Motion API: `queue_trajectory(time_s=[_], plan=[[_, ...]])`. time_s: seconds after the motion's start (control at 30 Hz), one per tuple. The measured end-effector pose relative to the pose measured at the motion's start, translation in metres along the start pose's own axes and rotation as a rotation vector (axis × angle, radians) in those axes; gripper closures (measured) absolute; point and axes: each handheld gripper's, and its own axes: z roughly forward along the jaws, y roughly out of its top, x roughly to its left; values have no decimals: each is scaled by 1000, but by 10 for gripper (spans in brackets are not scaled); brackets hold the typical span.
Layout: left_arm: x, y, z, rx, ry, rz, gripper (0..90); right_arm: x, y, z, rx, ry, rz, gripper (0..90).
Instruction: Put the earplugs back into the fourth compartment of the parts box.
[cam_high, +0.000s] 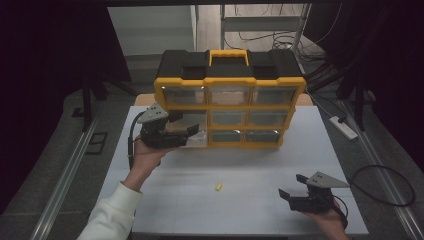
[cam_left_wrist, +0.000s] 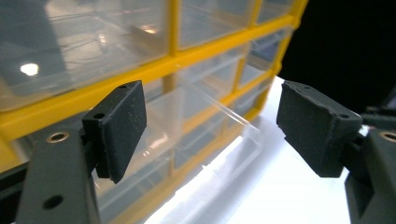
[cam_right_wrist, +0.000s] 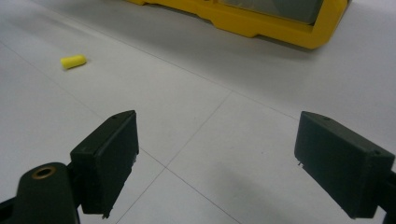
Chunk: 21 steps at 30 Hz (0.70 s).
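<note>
High view. Your left hand-held gripper (cam_high: 192, 131) stands at the lower-left corner of the organiser (cam_high: 230, 102), jaws apart, at a clear drawer (cam_high: 192, 131) pulled partway out of its bay. Your right hand-held gripper (cam_high: 290, 186) rests low on the bench (cam_high: 250, 210), jaws apart and empty, well apart from the organiser. One small yellow plug (cam_high: 218, 186) lies on the bench between your two hands, nearer the right one. Count: one organiser, nine bays in three rows of three, one drawer out, one plug, two hand-held grippers.

Left gripper view. The drawer (cam_left_wrist: 219, 116) projects between the two pads (cam_left_wrist: 121, 126), which stand clear of it on both sides; nothing is gripped. The drawer is thin clear plastic: judge it light, stiff, slick and liable to crack under a hard pinch. Take it by the front lip or across the side walls, and draw it straight along its bay so that it does not jam. The organiser (cam_left_wrist: 154, 65) fills the space ahead and to the left of the pads.

Right gripper view. The pads (cam_right_wrist: 112, 158) are wide apart over bare bench (cam_right_wrist: 224, 135). The plug (cam_right_wrist: 73, 61) lies ahead and to the left of them; it looks soft and very light, so it may roll; close on its middle, across its length. The organiser's yellow foot (cam_right_wrist: 261, 23) lies farther ahead.
</note>
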Motion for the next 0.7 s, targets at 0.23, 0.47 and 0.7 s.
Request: queue_trajectory(time_s=[0.23,0.47,0.7], plan=[[-16,-6,-8,9,-65,41,226,0,0,0,1,-1,1,144],[-31,-15,-15,34,-113,65,224,0,0,0,3,-3,2,144],[-41,-32,-10,86,-149,89,224,0,0,1,6,-3,5,144]])
